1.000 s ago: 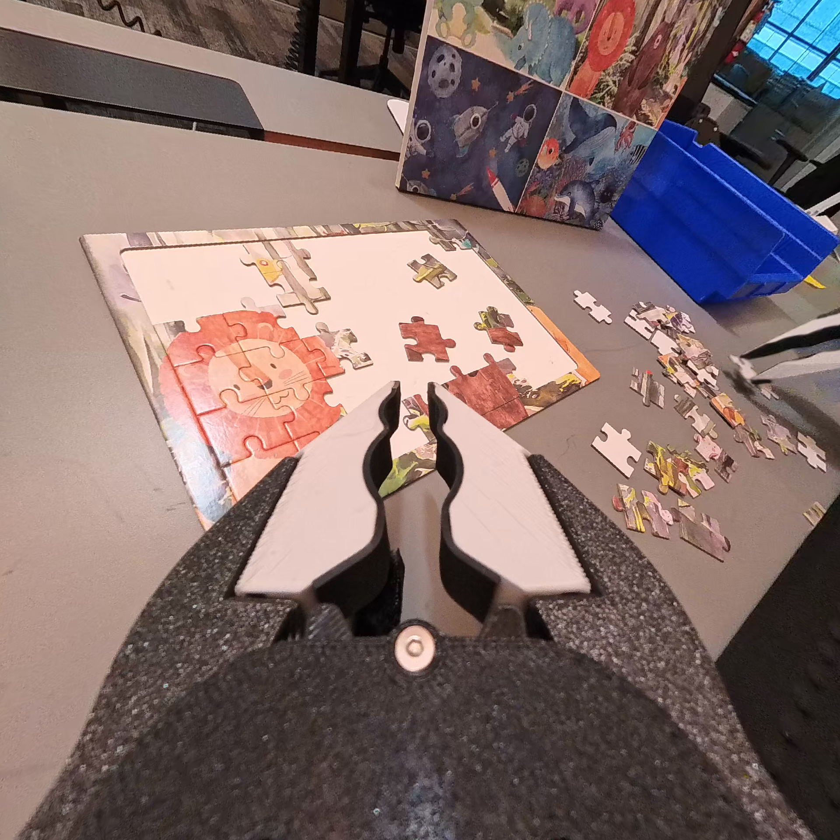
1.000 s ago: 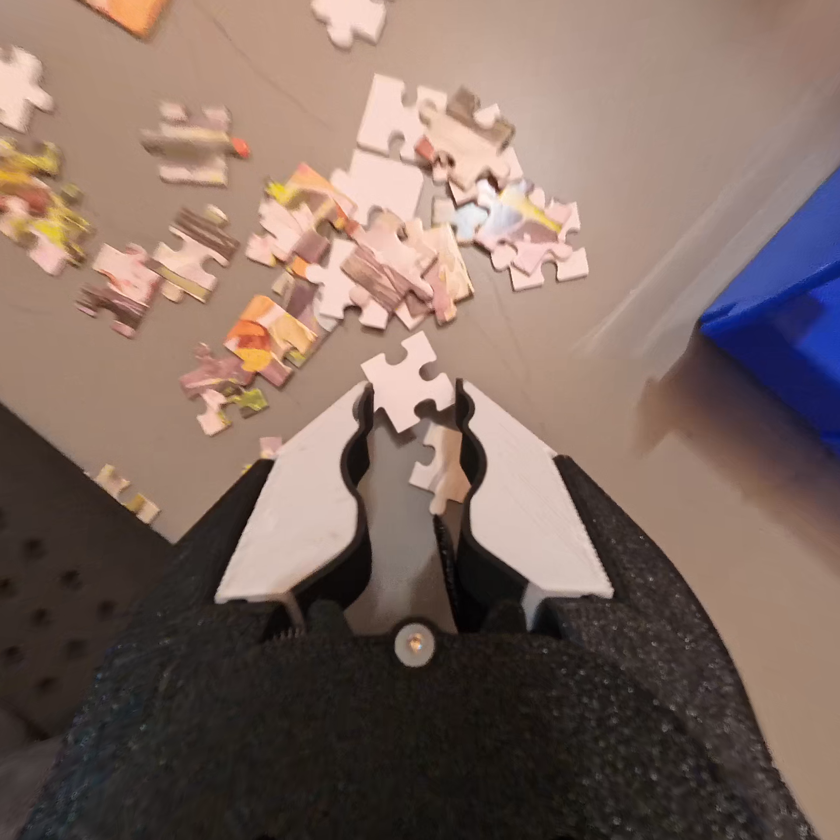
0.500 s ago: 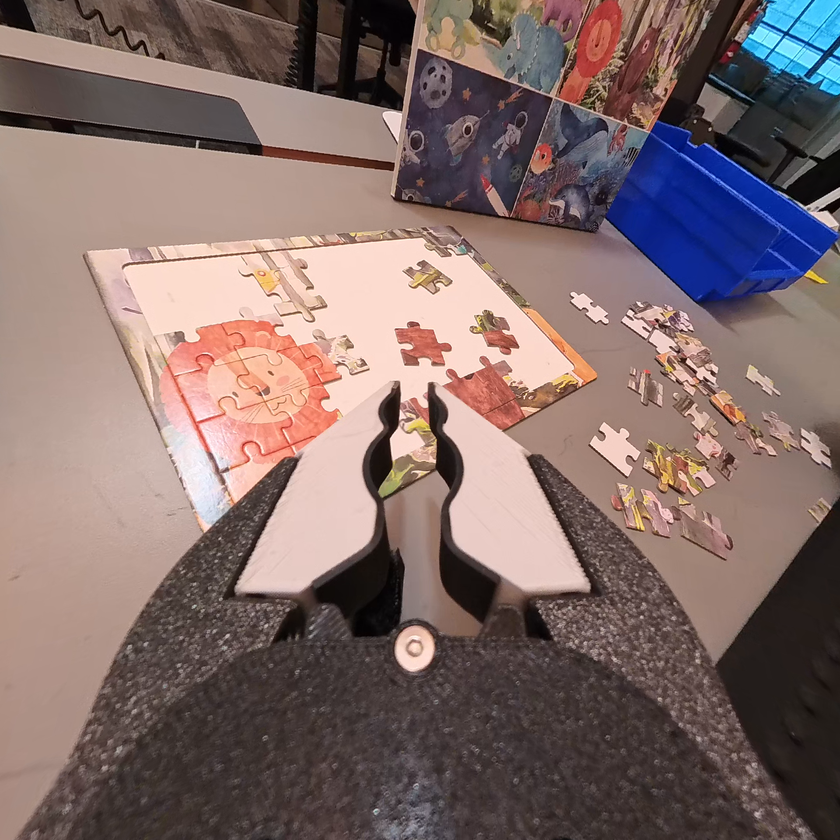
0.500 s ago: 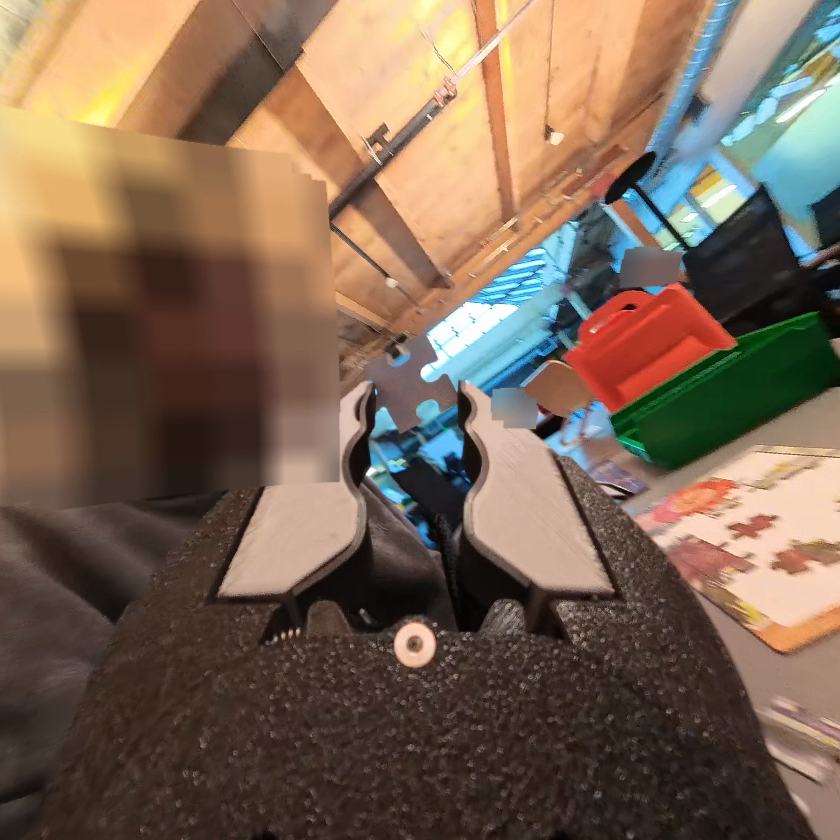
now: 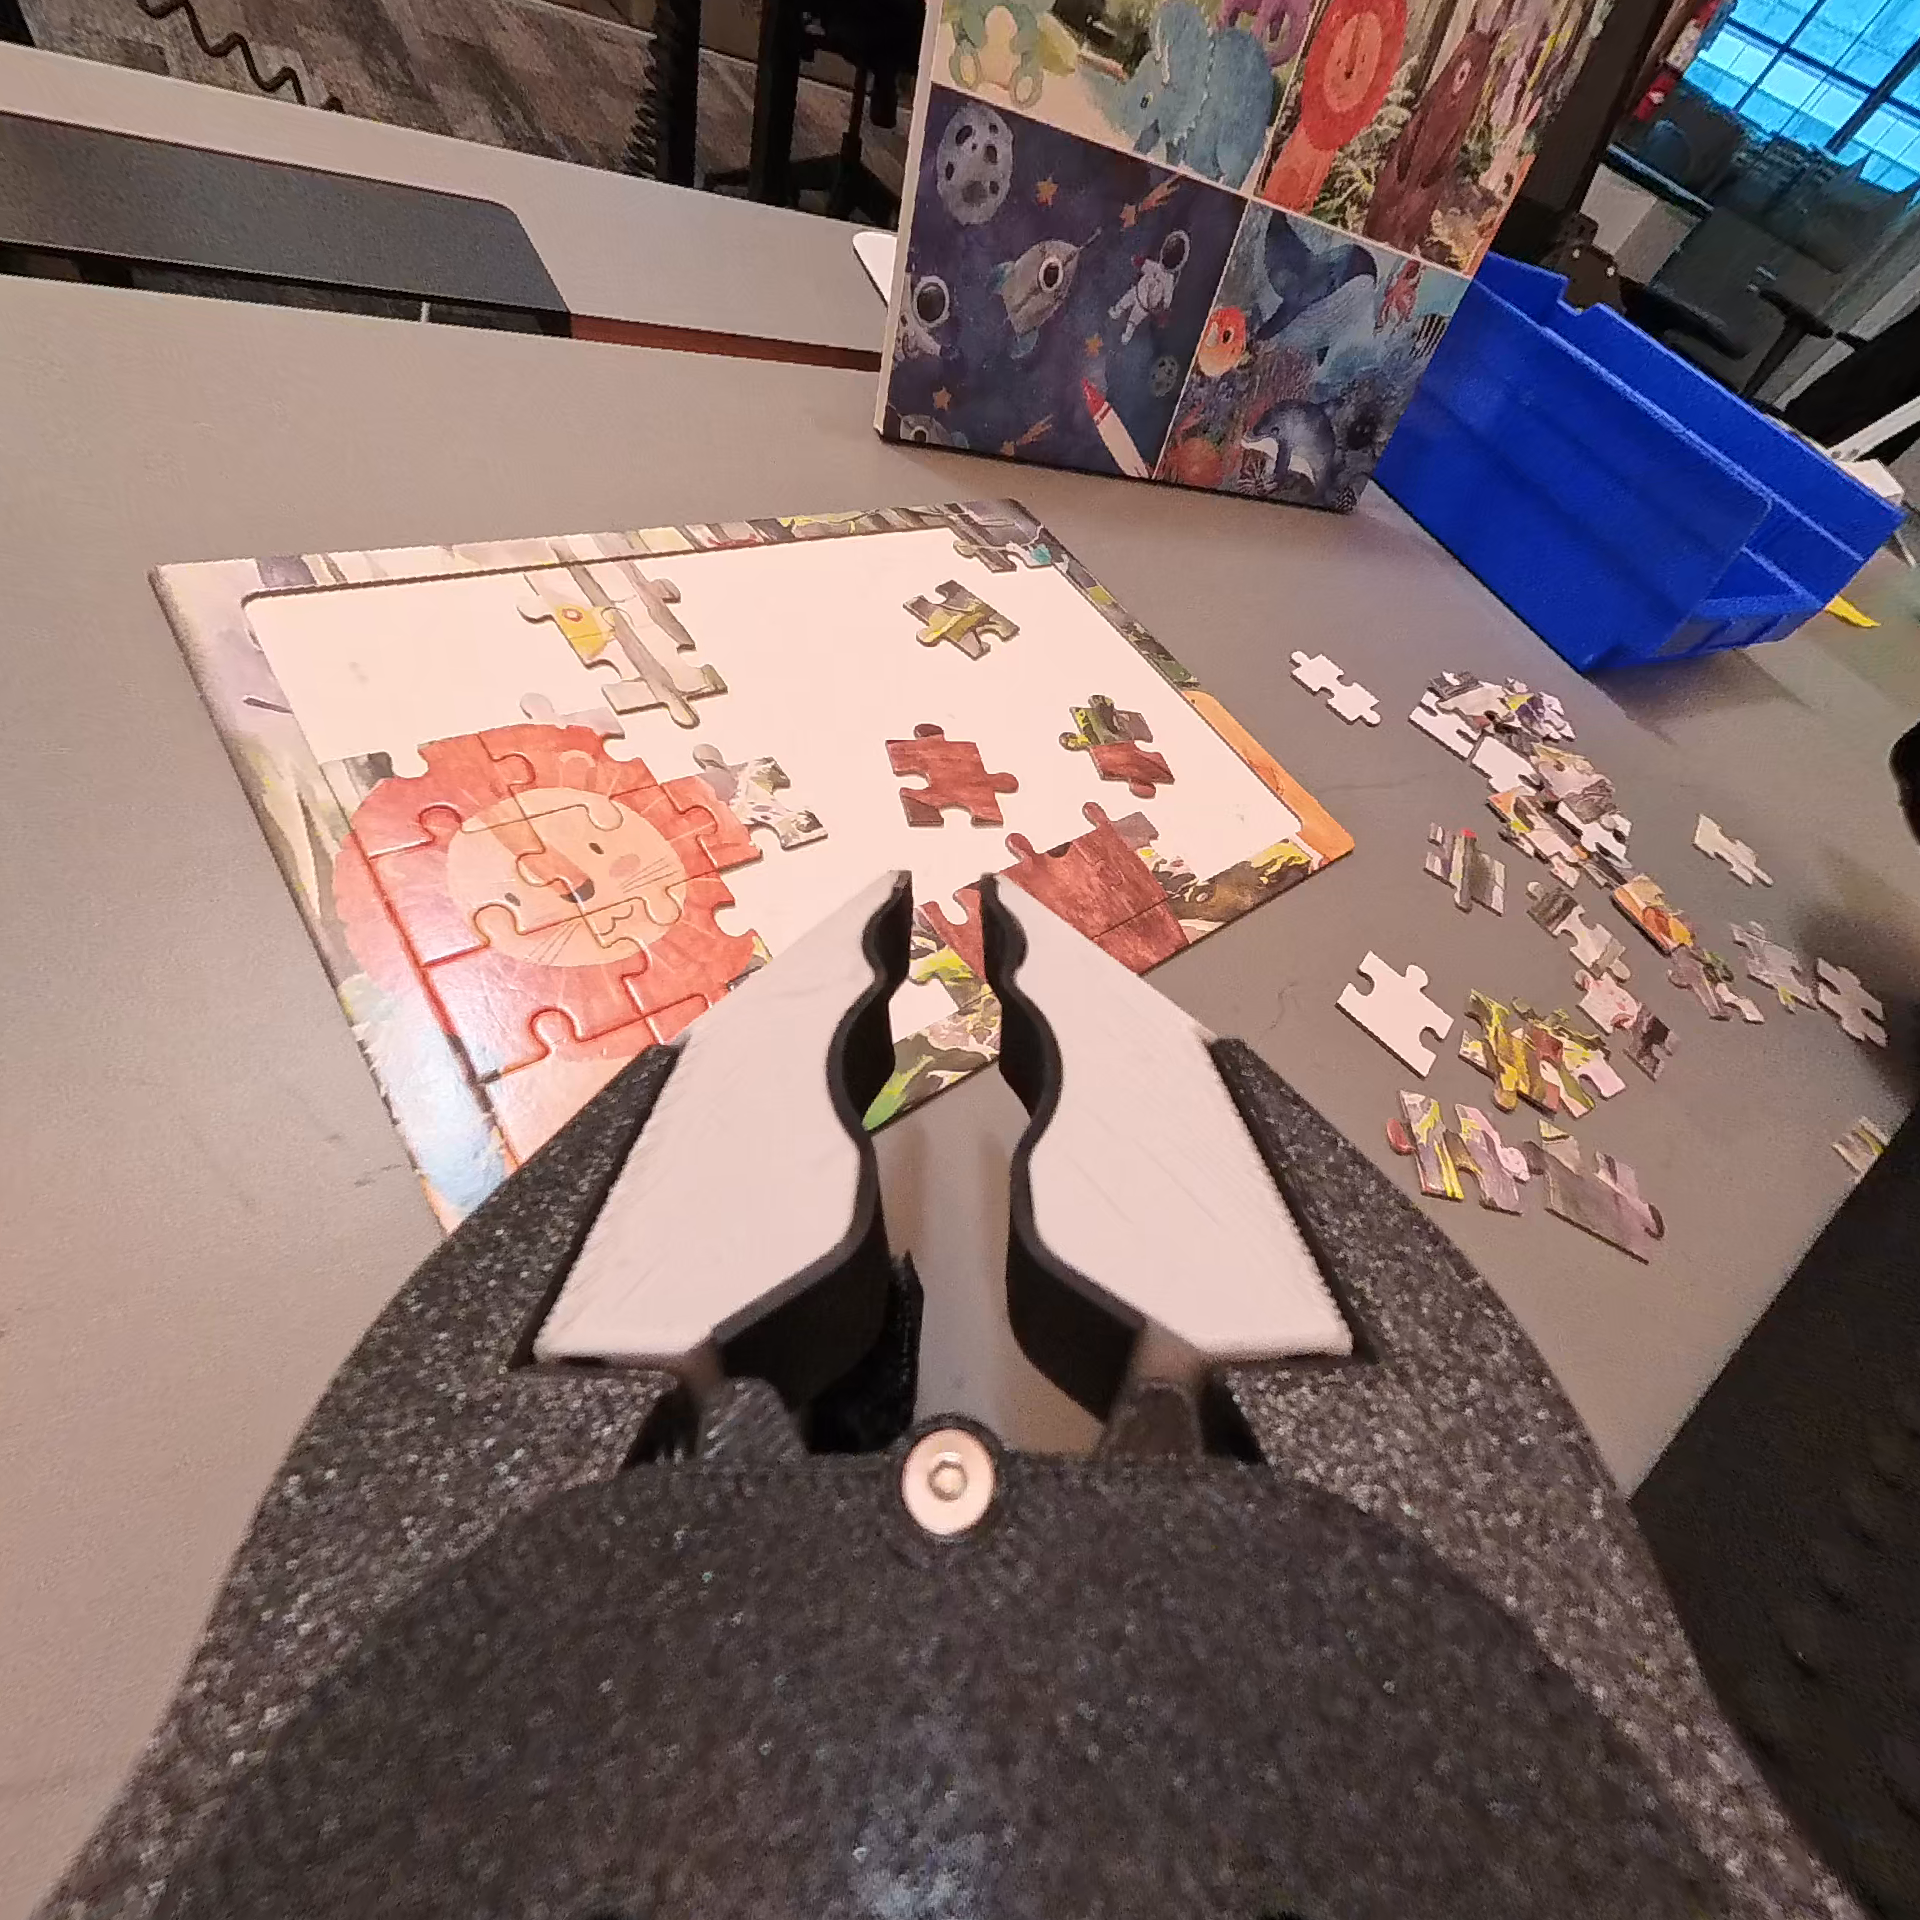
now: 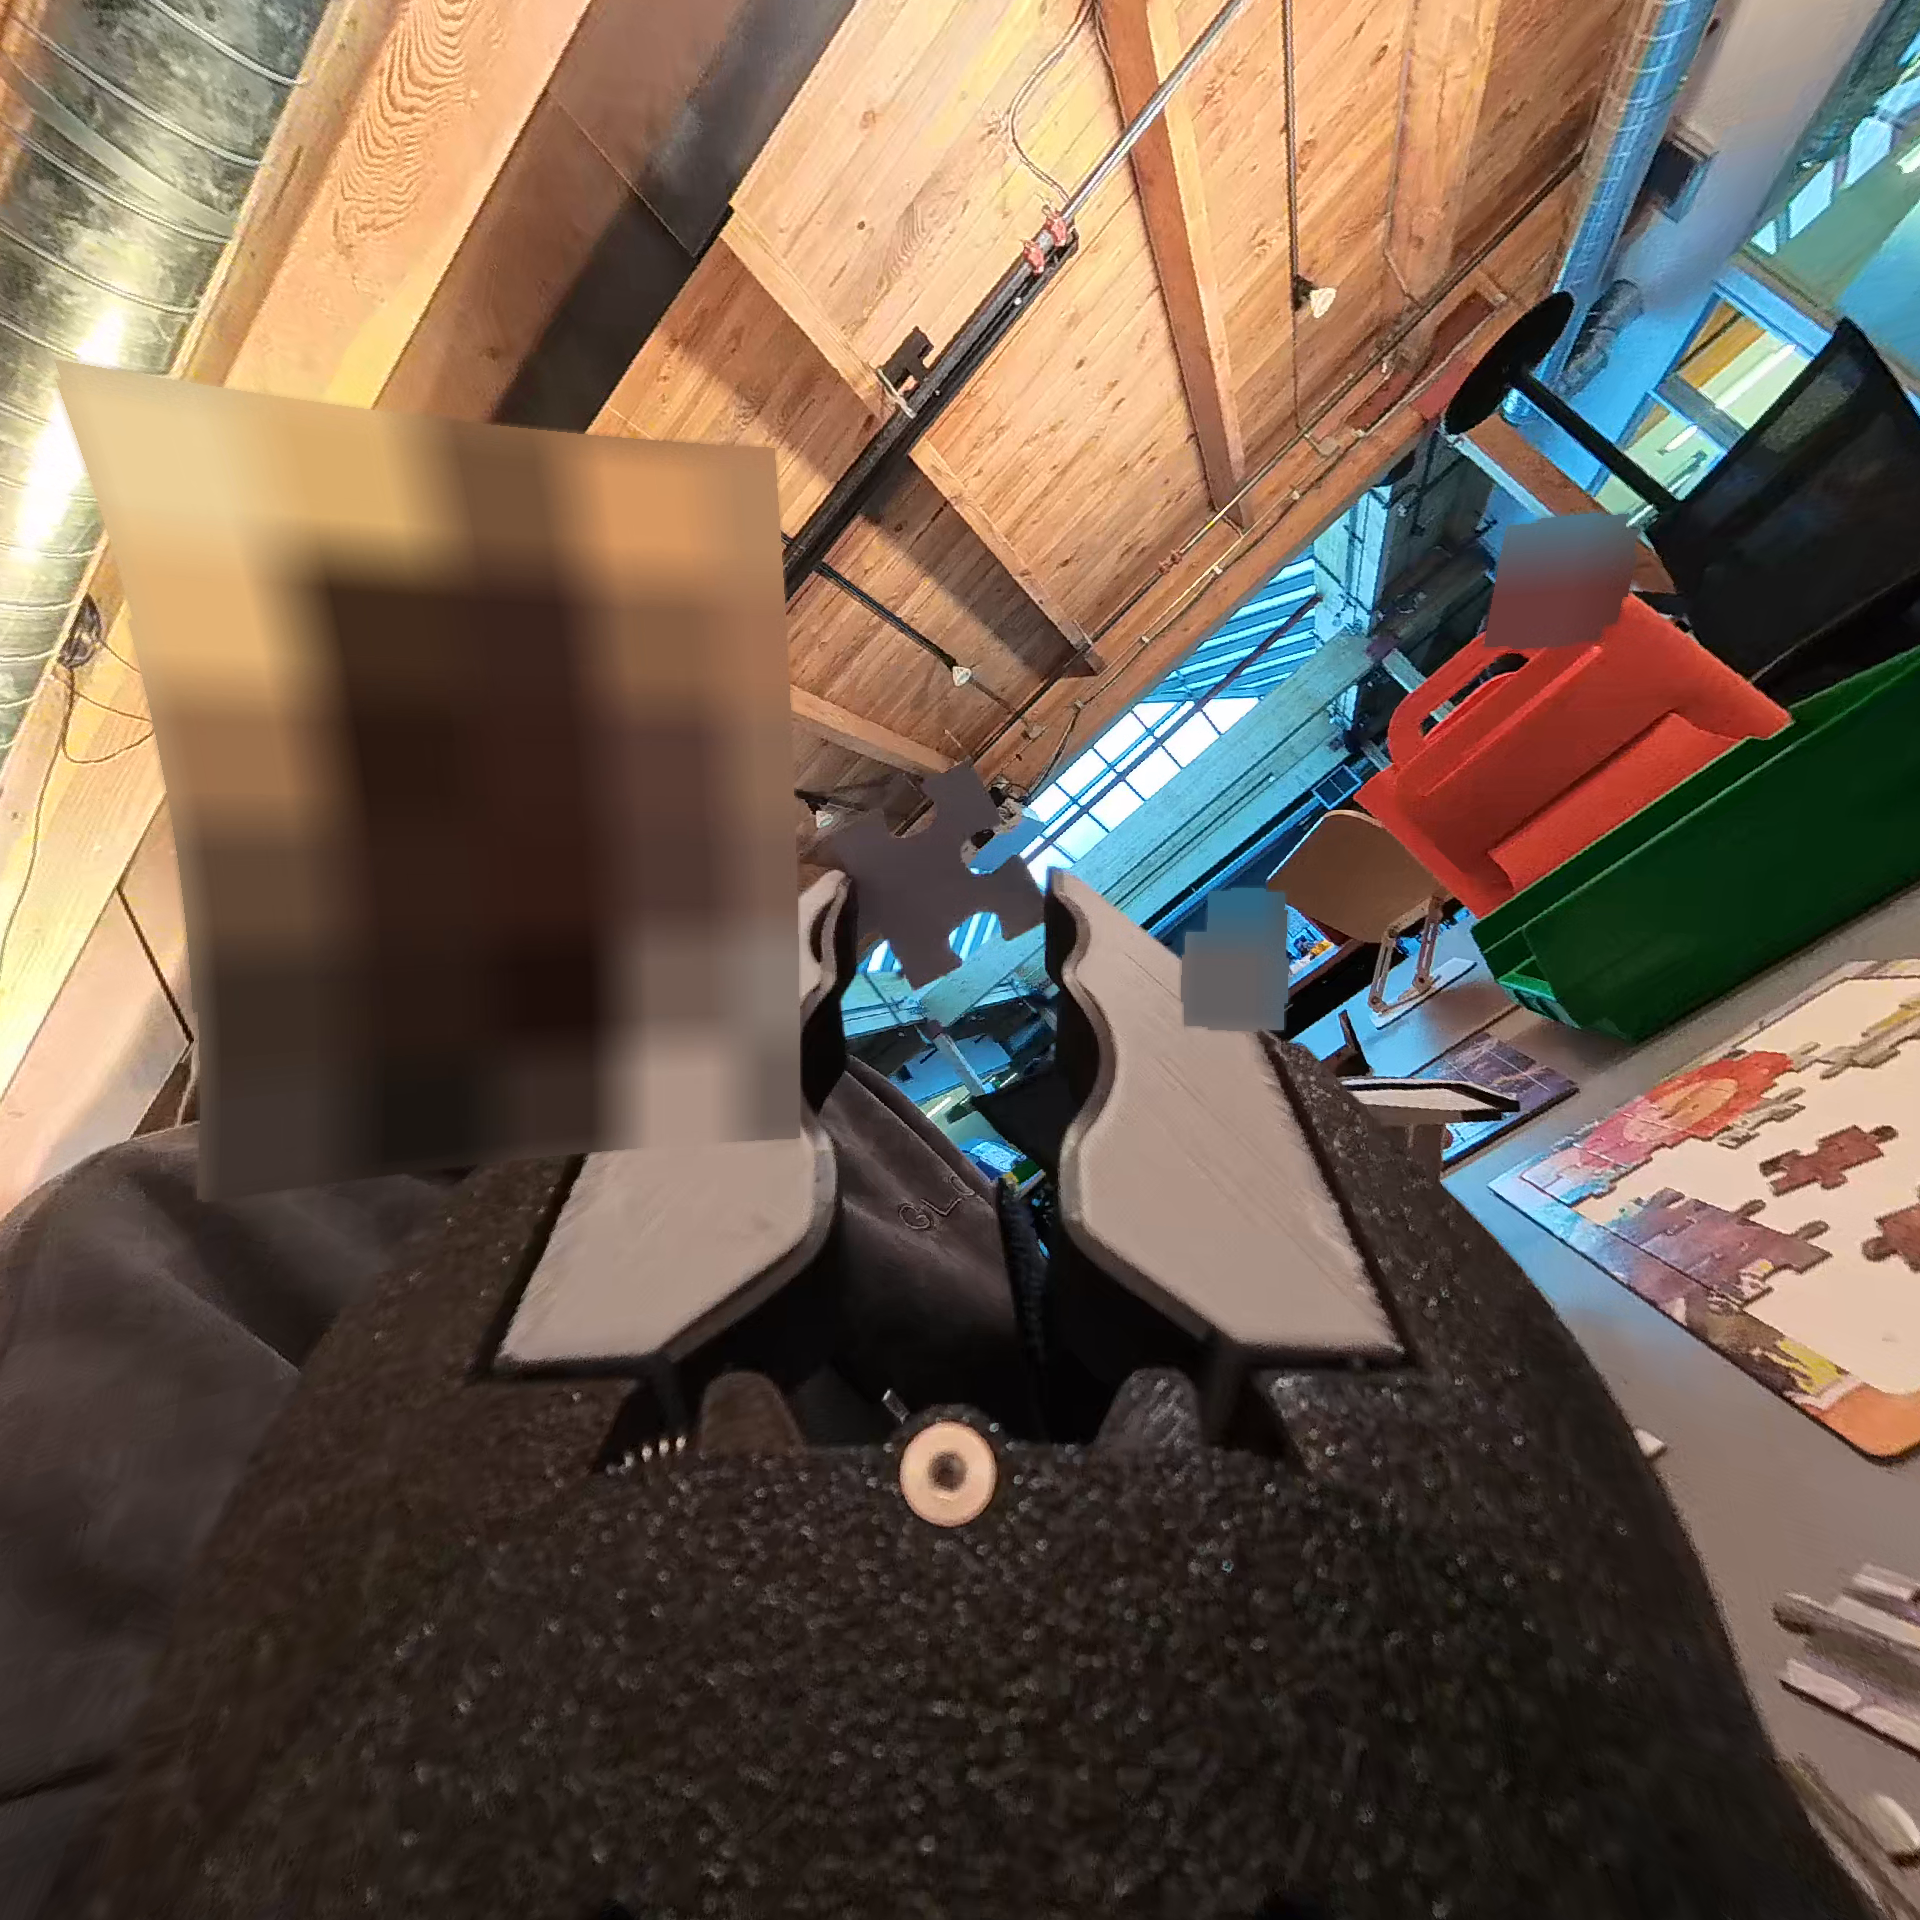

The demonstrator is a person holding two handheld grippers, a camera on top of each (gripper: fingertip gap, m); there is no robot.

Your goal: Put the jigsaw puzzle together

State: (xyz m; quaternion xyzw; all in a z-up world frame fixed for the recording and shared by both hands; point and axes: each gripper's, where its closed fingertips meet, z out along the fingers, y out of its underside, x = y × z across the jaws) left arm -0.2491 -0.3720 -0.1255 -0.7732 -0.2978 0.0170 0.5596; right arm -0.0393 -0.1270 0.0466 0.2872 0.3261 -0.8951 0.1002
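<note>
1. Left gripper (image 5: 945, 896) hovering low over near edge of puzzle board (image 5: 208, 665), narrowly parted, holding nothing; probably waiting.
2. On board: one finished lion face (image 5: 551, 862), three single pieces apart on white field.
3. Loose pieces (image 5: 1538, 935) spread on desk (image 5: 156, 436) right of board, too many to count, several face-down.
4. Right gripper (image 6: 940, 899) tipped toward ceiling, pinching one piece (image 6: 930, 883), back side shown; likely raised for checking.

An orange-red lion (image 5: 561, 883) fills part of the white-backed puzzle board (image 5: 821, 644), beside dark red-brown pieces (image 5: 945, 774). The box (image 5: 1143, 260) shows navy space and blue sea panels. Bins are blue (image 5: 1621, 499), green (image 6: 1704, 894) and red (image 6: 1558, 748). Each gripper has grey fingers (image 5: 748, 1143) on speckled black.
</note>
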